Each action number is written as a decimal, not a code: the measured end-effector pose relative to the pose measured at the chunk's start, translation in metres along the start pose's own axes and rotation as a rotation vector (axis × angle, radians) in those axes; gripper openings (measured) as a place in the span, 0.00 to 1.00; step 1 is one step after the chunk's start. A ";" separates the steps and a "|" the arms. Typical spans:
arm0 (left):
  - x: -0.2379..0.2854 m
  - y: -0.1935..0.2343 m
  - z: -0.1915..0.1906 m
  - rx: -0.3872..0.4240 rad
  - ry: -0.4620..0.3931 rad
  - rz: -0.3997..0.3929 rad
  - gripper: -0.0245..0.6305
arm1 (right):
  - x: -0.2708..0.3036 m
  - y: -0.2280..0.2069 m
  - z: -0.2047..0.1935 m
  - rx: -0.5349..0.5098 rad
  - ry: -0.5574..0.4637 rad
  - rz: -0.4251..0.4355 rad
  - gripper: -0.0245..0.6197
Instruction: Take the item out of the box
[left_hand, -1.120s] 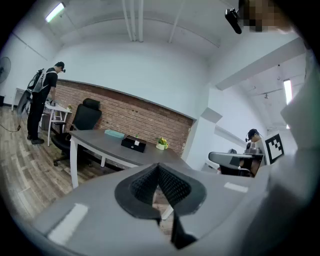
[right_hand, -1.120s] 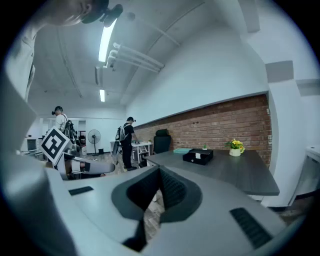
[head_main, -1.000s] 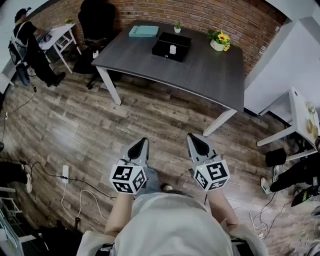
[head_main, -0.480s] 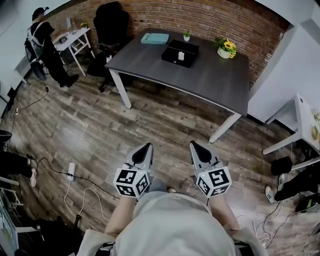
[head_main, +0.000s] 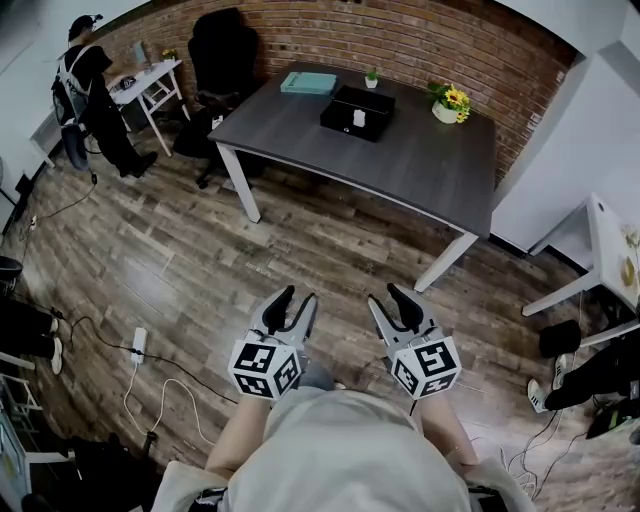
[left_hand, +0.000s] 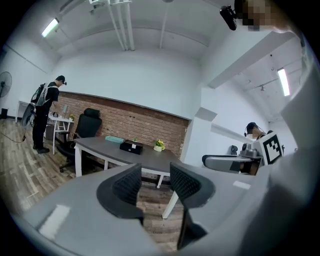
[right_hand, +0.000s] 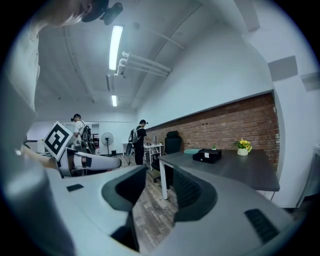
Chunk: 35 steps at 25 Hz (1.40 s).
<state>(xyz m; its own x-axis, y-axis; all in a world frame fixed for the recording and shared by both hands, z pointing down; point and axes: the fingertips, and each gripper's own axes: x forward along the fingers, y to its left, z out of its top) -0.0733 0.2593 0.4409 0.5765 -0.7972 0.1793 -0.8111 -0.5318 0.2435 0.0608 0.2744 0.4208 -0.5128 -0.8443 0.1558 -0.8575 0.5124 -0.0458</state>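
Note:
A black box (head_main: 357, 110) with a small white tag lies closed on the far side of the dark grey table (head_main: 400, 165); it also shows small in the left gripper view (left_hand: 132, 147) and in the right gripper view (right_hand: 207, 156). Both grippers hang close to my body over the wooden floor, far from the table. My left gripper (head_main: 293, 301) has its jaws opening, nothing between them. My right gripper (head_main: 386, 297) is likewise opening and empty. In each gripper view the gap between the ribbed pads shows only floor and table.
On the table also lie a teal book (head_main: 308, 83), a tiny potted plant (head_main: 372, 76) and a sunflower pot (head_main: 447, 102). A black office chair (head_main: 218, 60) stands at the table's left end. A person (head_main: 88, 90) stands by a white desk far left. Cables and a power strip (head_main: 137, 346) lie on the floor.
Both grippers' jaws, shut a moment ago, have spread apart. My view has moved slightly; the table sits a little nearer the frame's middle than a second ago.

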 end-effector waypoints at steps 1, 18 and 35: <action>0.001 -0.001 0.001 0.002 0.002 -0.003 0.31 | 0.001 0.000 -0.001 0.006 0.006 0.004 0.33; 0.067 0.033 0.009 -0.018 0.040 -0.025 0.51 | 0.069 -0.045 0.002 0.048 0.039 0.023 0.55; 0.212 0.149 0.090 -0.002 0.021 -0.054 0.51 | 0.235 -0.126 0.055 -0.001 0.031 -0.019 0.55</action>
<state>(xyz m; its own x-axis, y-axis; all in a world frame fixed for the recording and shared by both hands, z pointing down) -0.0806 -0.0145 0.4289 0.6214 -0.7610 0.1861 -0.7786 -0.5734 0.2549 0.0458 0.0030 0.4090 -0.4949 -0.8487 0.1868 -0.8671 0.4964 -0.0420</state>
